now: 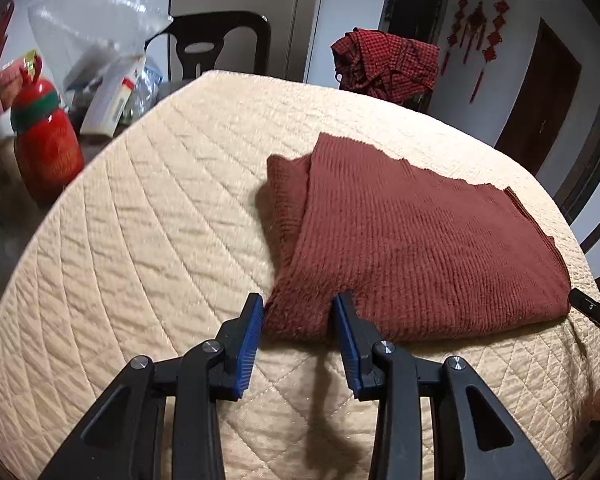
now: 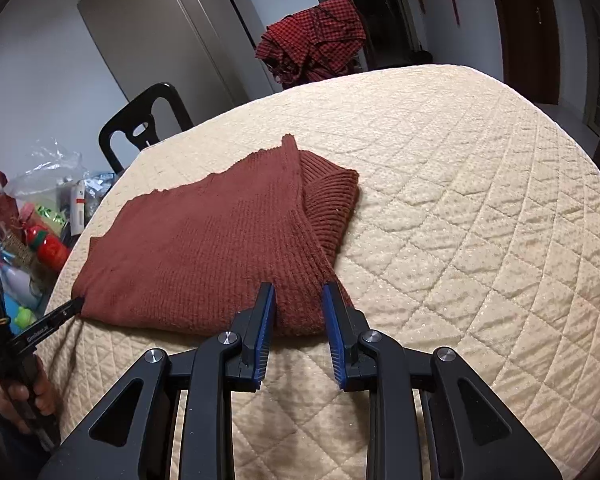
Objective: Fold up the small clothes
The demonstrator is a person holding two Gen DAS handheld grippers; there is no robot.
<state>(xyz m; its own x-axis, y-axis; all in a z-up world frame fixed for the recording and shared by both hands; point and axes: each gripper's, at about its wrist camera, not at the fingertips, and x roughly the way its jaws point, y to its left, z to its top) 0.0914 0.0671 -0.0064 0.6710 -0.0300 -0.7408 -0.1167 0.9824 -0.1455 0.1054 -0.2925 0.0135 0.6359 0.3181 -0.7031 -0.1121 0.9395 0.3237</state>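
**Claws apart at the near edge of a folded sweater**

Left claw (image 1: 298, 300) spread open, blue pads (image 1: 249, 342) either side of the near left corner of the rust-brown knitted sweater (image 1: 412, 240), not clamped on it. Right claw (image 2: 299, 289) likewise open, straddling the near right corner of the same sweater (image 2: 204, 248).

Underneath both, a cream quilted surface (image 1: 148, 220). Ahead of the claws, sweater lying folded flat. Beyond, a red checked garment (image 1: 384, 62) draped over a chair. Far left of the left claw, a red bottle (image 1: 46, 140).
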